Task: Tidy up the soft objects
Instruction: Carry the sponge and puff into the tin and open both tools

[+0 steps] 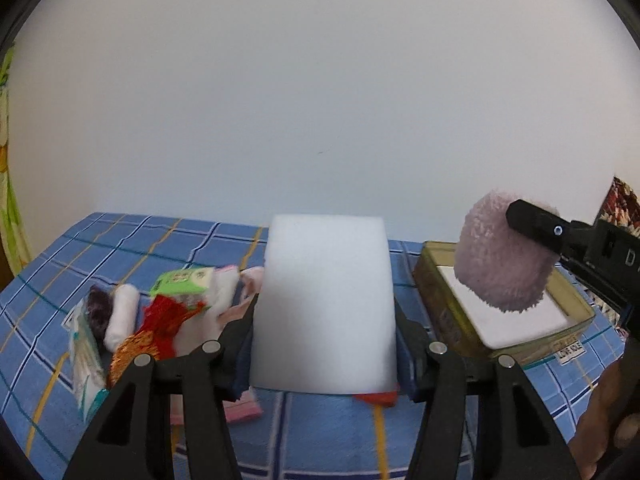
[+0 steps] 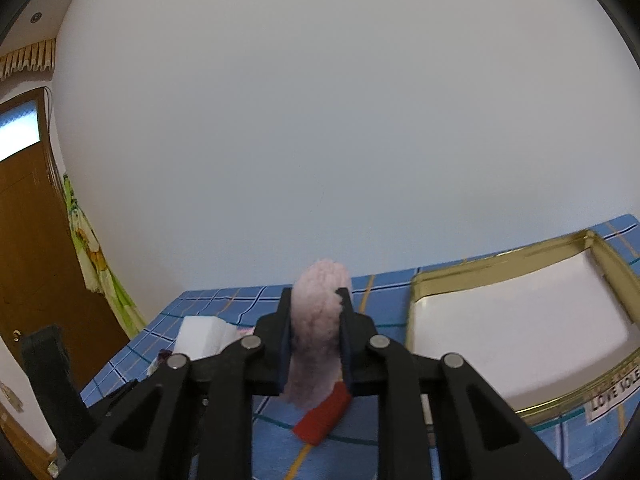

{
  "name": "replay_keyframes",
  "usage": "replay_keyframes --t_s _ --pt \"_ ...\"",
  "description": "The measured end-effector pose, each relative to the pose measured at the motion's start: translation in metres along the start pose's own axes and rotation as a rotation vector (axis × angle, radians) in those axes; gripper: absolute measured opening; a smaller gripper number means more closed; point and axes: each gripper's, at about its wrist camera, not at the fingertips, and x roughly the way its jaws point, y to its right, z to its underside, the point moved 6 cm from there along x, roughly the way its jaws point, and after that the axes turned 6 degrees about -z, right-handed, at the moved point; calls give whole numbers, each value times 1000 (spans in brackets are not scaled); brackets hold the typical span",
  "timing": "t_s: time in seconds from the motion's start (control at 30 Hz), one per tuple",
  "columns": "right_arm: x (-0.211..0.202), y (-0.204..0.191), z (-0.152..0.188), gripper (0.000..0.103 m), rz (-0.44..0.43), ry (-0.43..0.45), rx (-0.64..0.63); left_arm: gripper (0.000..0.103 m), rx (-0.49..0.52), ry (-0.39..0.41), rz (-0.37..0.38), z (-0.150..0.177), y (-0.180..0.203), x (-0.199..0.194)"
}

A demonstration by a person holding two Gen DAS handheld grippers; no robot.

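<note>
My left gripper (image 1: 325, 316) is shut on a white foam block (image 1: 326, 304) and holds it upright above the blue checked cloth (image 1: 120, 248). My right gripper (image 2: 316, 316) is shut on a fluffy pink pad (image 2: 316, 332). In the left wrist view the pink pad (image 1: 500, 256) hangs over the gold tin box (image 1: 436, 300) at the right. The box (image 2: 500, 276) has a white lining (image 2: 520, 332) and holds nothing else. A red soft item (image 2: 322, 416) lies on the cloth below the right gripper.
A pile of soft things lies left of the foam: a white roll (image 1: 122, 316), a dark purple piece (image 1: 98, 308), red and orange yarn (image 1: 160, 328), a green-labelled packet (image 1: 182, 282), a pink cloth (image 1: 244, 410). A white wall stands behind. A brown door (image 2: 32, 248) is at far left.
</note>
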Motion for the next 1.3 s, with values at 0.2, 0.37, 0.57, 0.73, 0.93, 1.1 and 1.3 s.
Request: replay_keyframes --t_s 0.2,0.37,0.57,0.73,0.93,1.1,1.3 --pt "-25 27 -7 19 68 49 -28 58 26 20 46 -7 34 3" --pt "-48 71 -15 19 160 82 -5 58 41 27 93 -14 65 15" --pt "-75 130 -24 19 243 113 60 58 58 33 151 -20 102 28" --pt "-89 164 -30 19 248 120 123 58 81 21 192 -19 141 40" --pt "-88 214 -22 19 253 71 246 58 112 -11 212 -12 173 61" --pt "-78 249 -8 19 220 -1 357 59 139 -50 215 -6 205 69" --pt "-66 265 6 20 184 -58 434 59 166 -88 184 6 218 83"
